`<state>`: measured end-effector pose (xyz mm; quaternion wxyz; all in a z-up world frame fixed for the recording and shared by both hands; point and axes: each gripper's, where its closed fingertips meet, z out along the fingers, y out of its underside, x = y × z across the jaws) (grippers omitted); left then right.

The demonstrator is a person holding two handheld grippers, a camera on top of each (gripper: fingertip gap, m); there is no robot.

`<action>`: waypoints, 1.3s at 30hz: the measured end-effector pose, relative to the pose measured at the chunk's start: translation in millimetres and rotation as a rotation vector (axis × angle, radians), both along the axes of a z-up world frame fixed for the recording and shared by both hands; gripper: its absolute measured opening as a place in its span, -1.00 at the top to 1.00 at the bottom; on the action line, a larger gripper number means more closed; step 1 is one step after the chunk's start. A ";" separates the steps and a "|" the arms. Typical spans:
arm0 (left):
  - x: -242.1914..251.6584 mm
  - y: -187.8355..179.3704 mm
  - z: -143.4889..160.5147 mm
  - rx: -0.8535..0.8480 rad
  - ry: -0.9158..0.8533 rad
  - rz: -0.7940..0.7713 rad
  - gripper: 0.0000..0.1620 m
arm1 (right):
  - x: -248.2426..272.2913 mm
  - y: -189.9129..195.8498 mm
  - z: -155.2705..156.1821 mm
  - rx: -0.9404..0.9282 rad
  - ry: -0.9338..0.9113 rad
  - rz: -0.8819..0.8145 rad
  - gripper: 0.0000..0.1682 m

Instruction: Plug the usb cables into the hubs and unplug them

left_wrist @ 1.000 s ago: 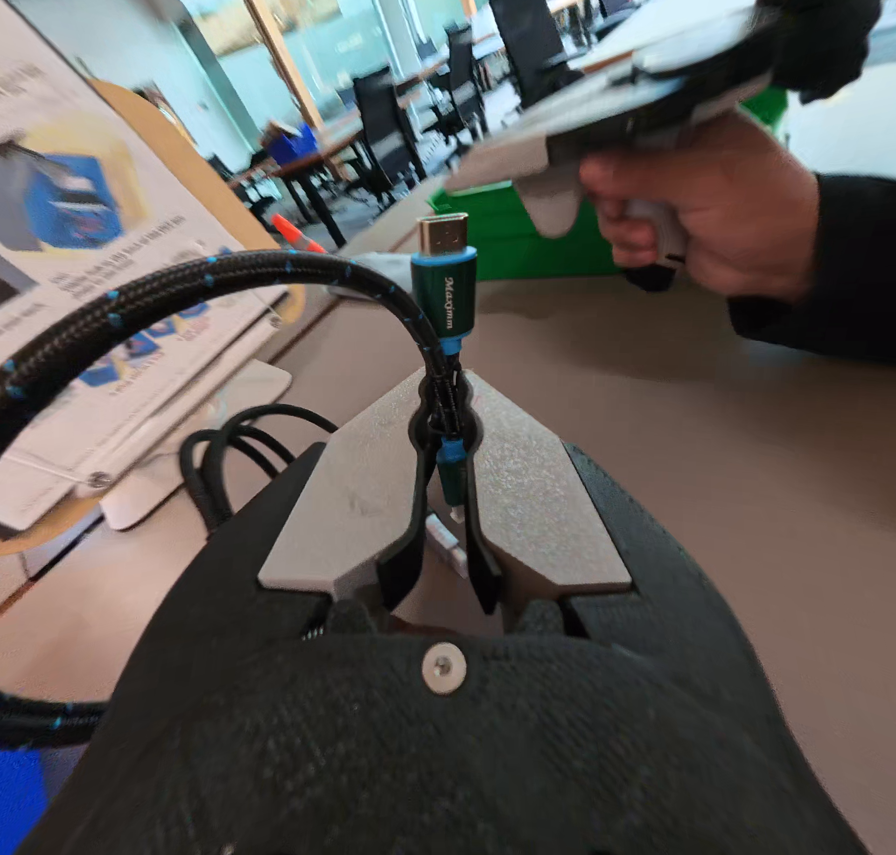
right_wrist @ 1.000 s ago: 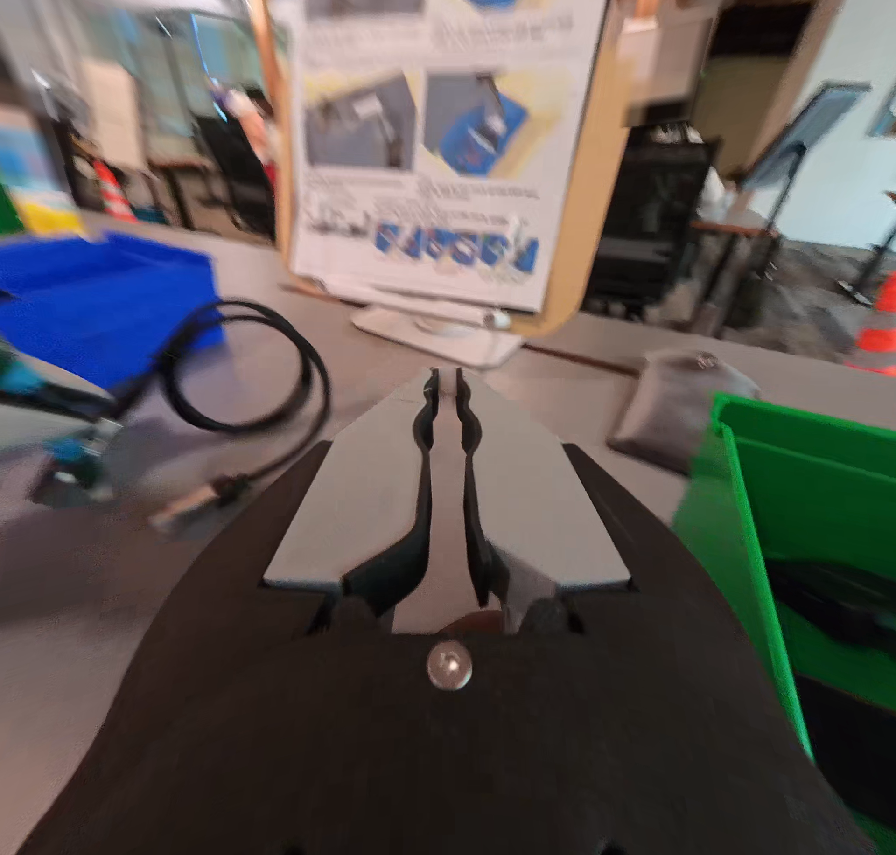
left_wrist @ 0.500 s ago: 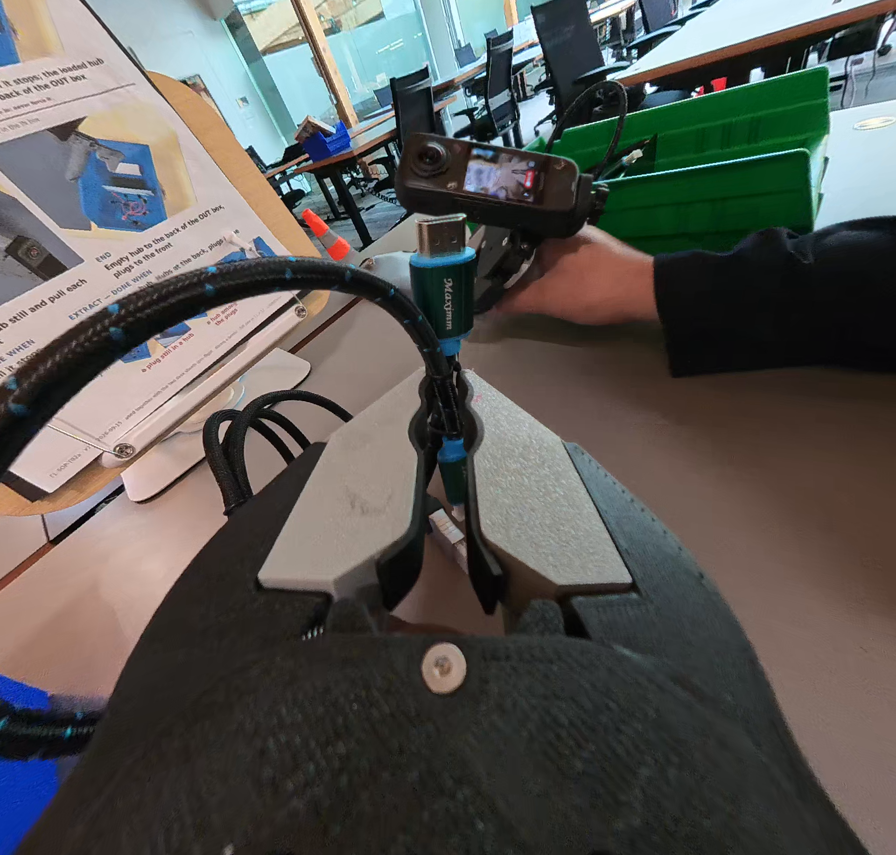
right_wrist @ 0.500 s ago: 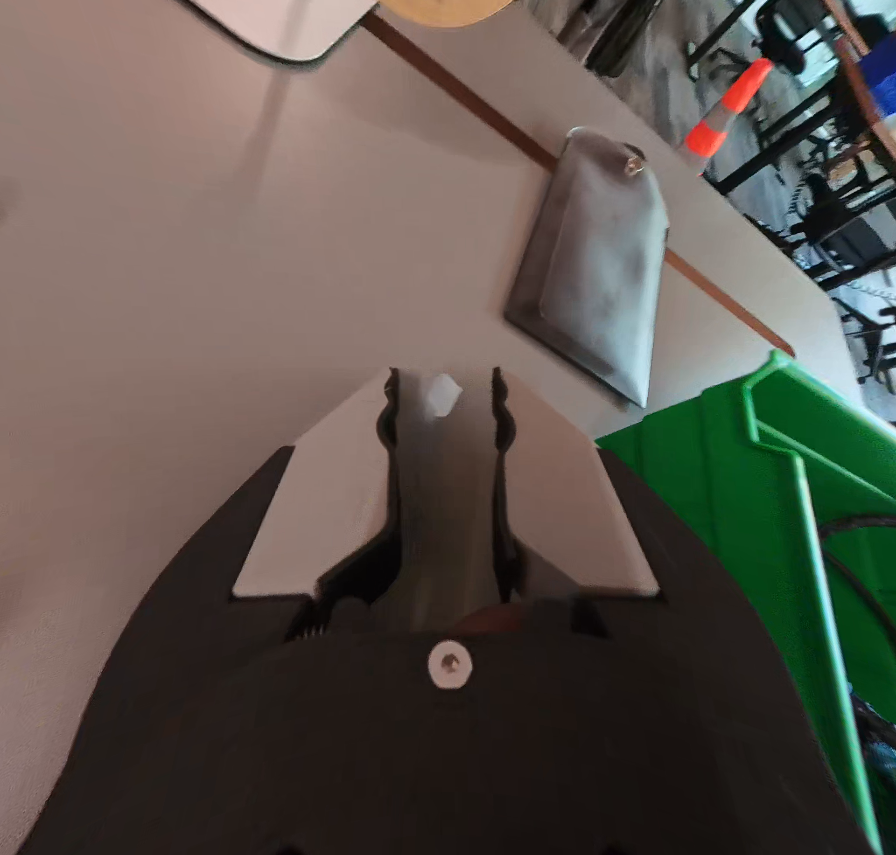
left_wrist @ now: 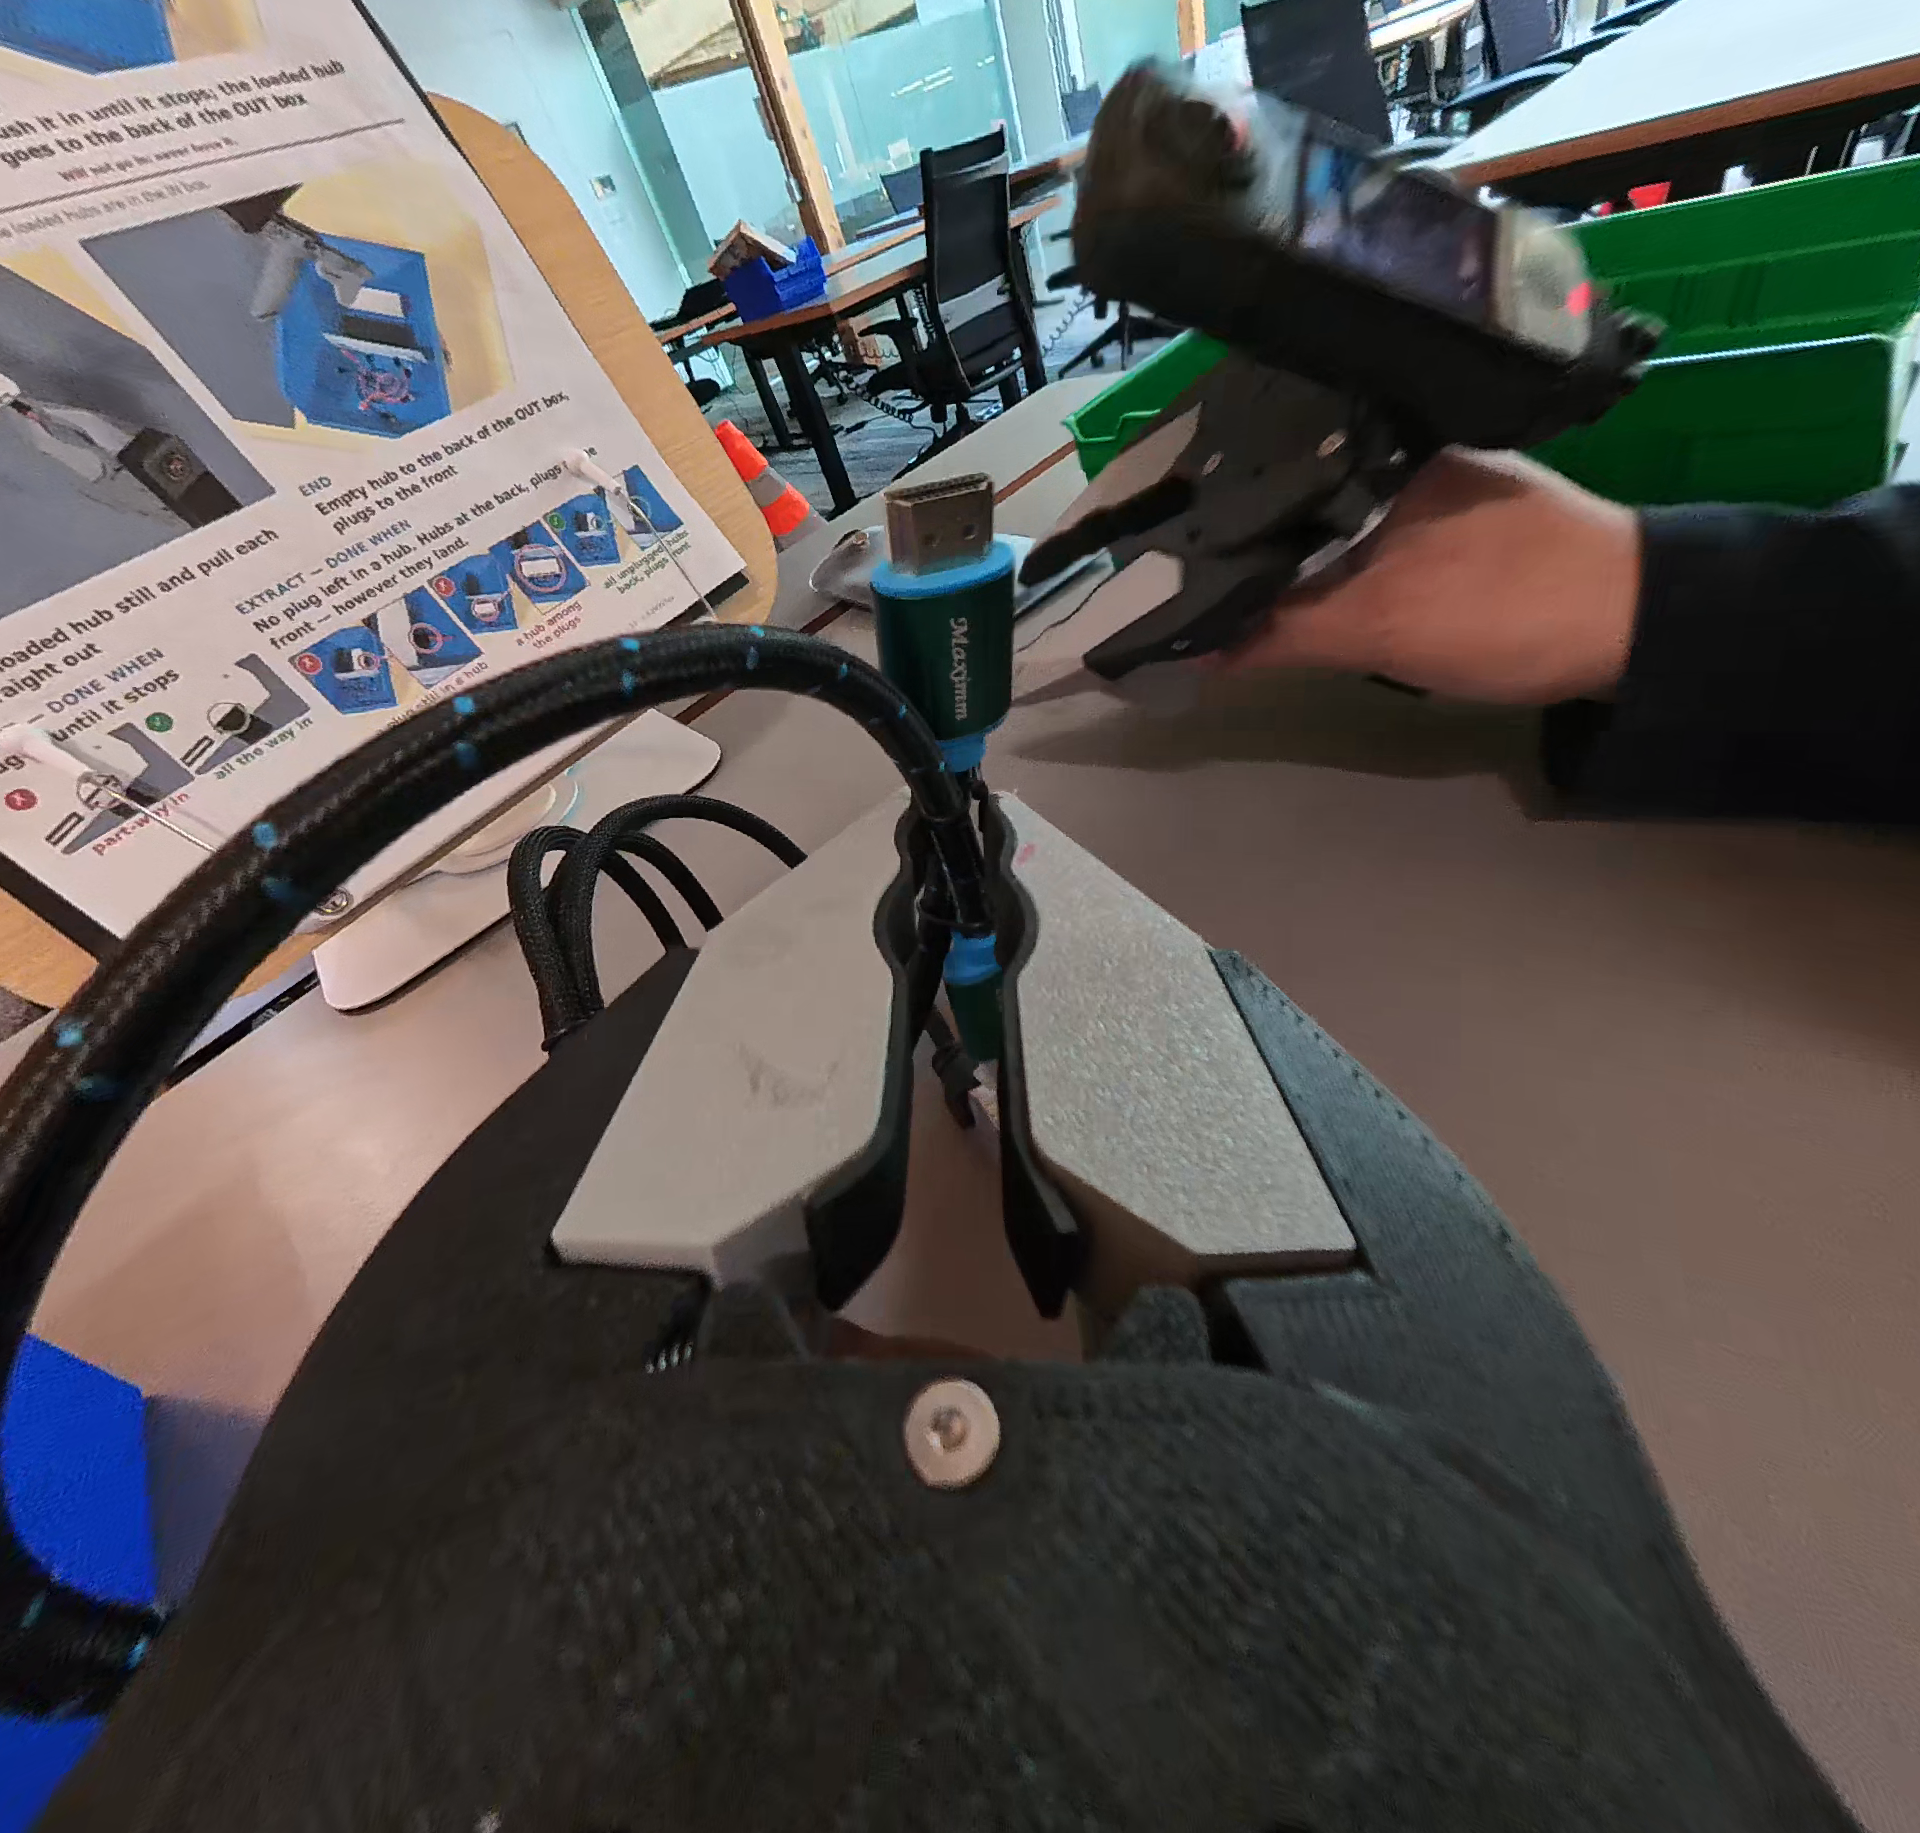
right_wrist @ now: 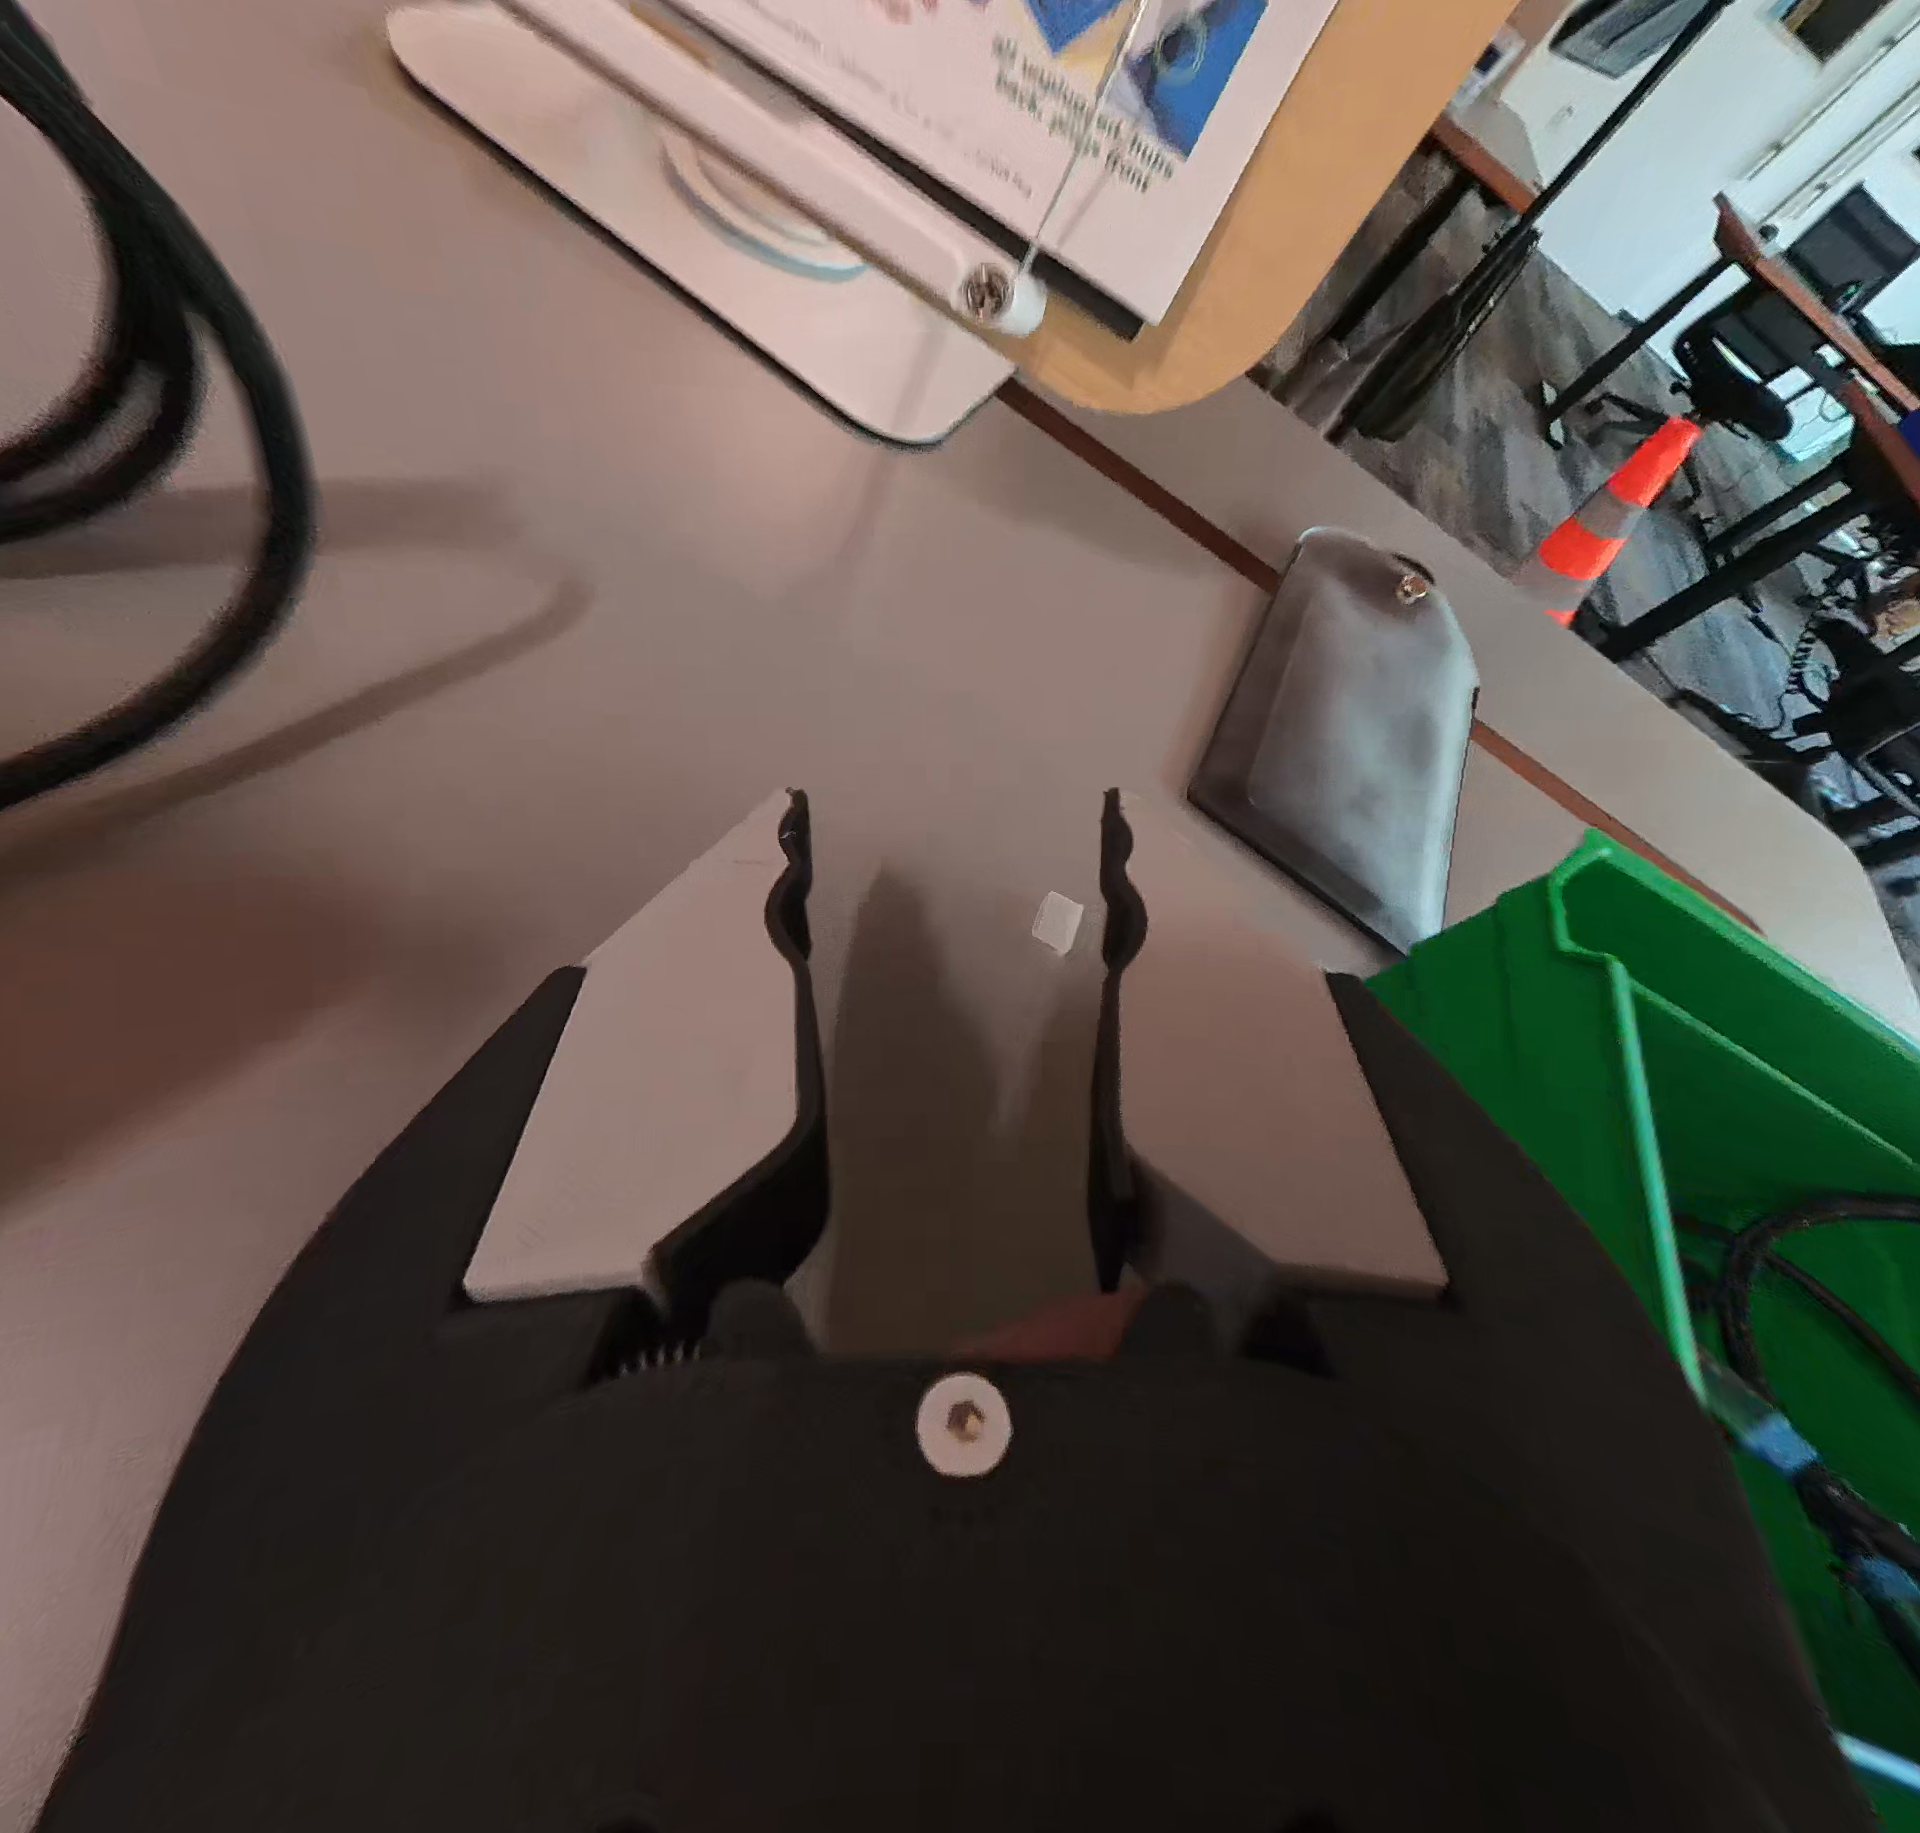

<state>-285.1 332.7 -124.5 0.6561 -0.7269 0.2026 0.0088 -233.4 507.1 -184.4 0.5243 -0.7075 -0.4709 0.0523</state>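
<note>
Left gripper (left_wrist: pixel 961 827): jaws pressed together on a black braided cable (left_wrist: pixel 416 744) flecked with blue, pinched just below its plug; the plug (left_wrist: pixel 940 599), green-bodied with blue collars and a metal tip, stands upright above the fingertips; a second blue-and-green collar sits lower in the gap between the jaws; the cable arches away to the left and curves down past the lower left edge of the view; a bundle of thinner black cable (left_wrist: pixel 613 879) lies on the table just left of the gripper.

Right gripper (right_wrist: pixel 951 827): jaws spread apart, nothing between them; it hangs tilted above the grey table (right_wrist: pixel 727 661); a small white scrap (right_wrist: pixel 1057 919) lies on the table, seen through the gap near the right finger; in the left wrist view this same gripper (left_wrist: pixel 1081 599) appears blurred, held in a hand (left_wrist: pixel 1455 588) with a dark sleeve, beyond and to the right of the plug, apart from it.

Surroundings: a grey pouch (right_wrist: pixel 1351 744) with a metal stud lies on the table ahead and to the right of the right gripper; a green bin (right_wrist: pixel 1714 1108) stands at the right, with dark cable inside it; a printed instruction sheet on a wooden board (left_wrist: pixel 312 329), propped on a white stand (right_wrist: pixel 675 173), rises at the left; black cable loops (right_wrist: pixel 208 412) lie at the far left of the right wrist view; an orange cone (right_wrist: pixel 1610 516), chairs and desks stand beyond the table edge.
</note>
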 end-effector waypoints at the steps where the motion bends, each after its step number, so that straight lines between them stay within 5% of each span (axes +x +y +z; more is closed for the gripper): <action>1: -0.7 0.2 0.0 0.000 -0.001 0.001 0.90 | 2.1 -9.0 10.0 -0.007 0.024 0.014 0.31; 6: -0.6 0.0 -2.3 -0.017 -0.012 -0.005 0.91 | 48.6 -66.4 70.3 -0.026 0.078 0.099 0.41; 10: 3.9 -1.3 -4.3 -0.035 -0.010 -0.022 0.91 | 137.1 -55.7 101.2 0.050 -0.016 -0.077 0.63; 13: 7.2 -2.3 -4.2 -0.039 -0.017 -0.037 0.91 | 177.8 -45.6 81.8 -0.058 -0.118 -0.175 0.38; 16: 9.2 -2.4 -6.8 -0.055 -0.020 -0.047 0.90 | 185.8 -44.8 66.3 -0.137 -0.116 -0.188 0.36; 20: 8.3 -3.1 -5.1 -0.048 -0.023 -0.045 0.90 | 186.9 -50.2 33.7 -0.241 -0.199 -0.147 0.95; 31: 5.1 -4.4 -0.3 -0.043 -0.061 -0.041 0.90 | 305.7 -75.3 32.1 -0.362 -0.287 -0.377 0.97; 39: 5.8 -3.8 -1.4 -0.046 -0.054 -0.040 0.90 | 260.2 -79.0 32.0 -0.329 -0.273 -0.264 0.98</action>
